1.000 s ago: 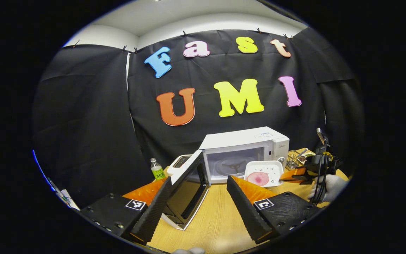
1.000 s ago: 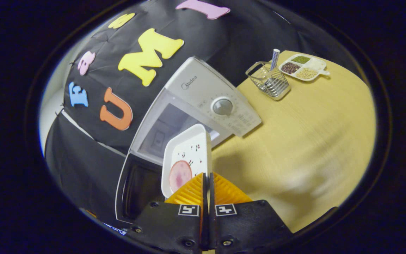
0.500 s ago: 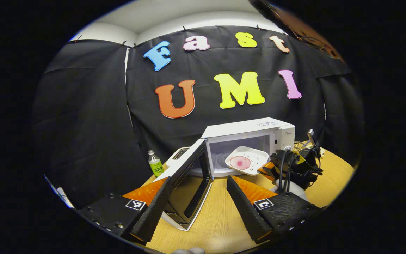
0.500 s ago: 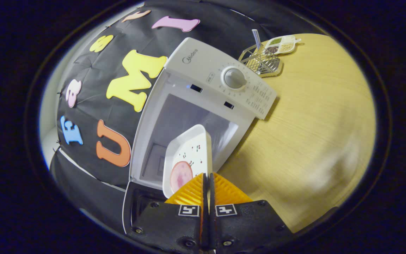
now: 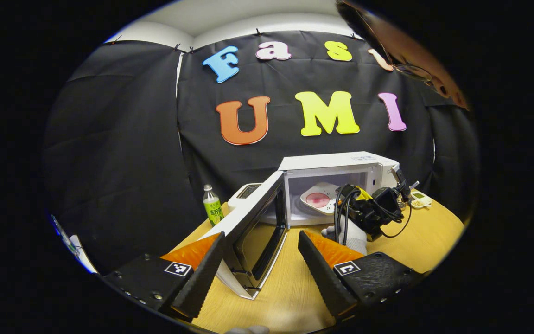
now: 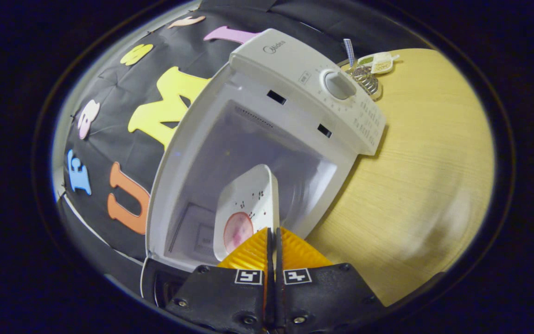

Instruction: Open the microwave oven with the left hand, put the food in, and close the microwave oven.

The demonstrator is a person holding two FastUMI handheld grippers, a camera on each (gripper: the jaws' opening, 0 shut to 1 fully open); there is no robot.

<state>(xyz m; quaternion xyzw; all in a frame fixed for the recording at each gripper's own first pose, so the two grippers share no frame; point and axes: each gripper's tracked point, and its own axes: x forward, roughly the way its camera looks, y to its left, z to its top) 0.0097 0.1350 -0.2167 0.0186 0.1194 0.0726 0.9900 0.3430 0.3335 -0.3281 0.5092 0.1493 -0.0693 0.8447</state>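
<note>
The white microwave oven [image 5: 341,162] [image 6: 295,65] stands on the wooden table with its door [image 5: 257,232] swung wide open toward me. A white tray [image 6: 248,204] [image 5: 322,197] carrying a pink round slice of food [image 6: 238,230] is inside the oven's mouth, held level. My right gripper [image 6: 271,236] is shut on the tray's near edge; in the left gripper view it appears as a dark, cabled body [image 5: 369,211] held by a gloved hand [image 5: 348,234] at the oven's opening. My left gripper [image 5: 257,264] hangs open in front of the door, holding nothing.
A green-labelled bottle [image 5: 212,208] and a white toaster [image 5: 246,192] stand left of the oven. Right of the oven are a wire basket [image 6: 364,76] and a divided dish of grains [image 6: 380,62]. A person's face shows at the upper right of the left gripper view.
My right gripper has carried the tray from in front of the oven into its cavity. The left gripper stayed open near the door, shifting slightly.
</note>
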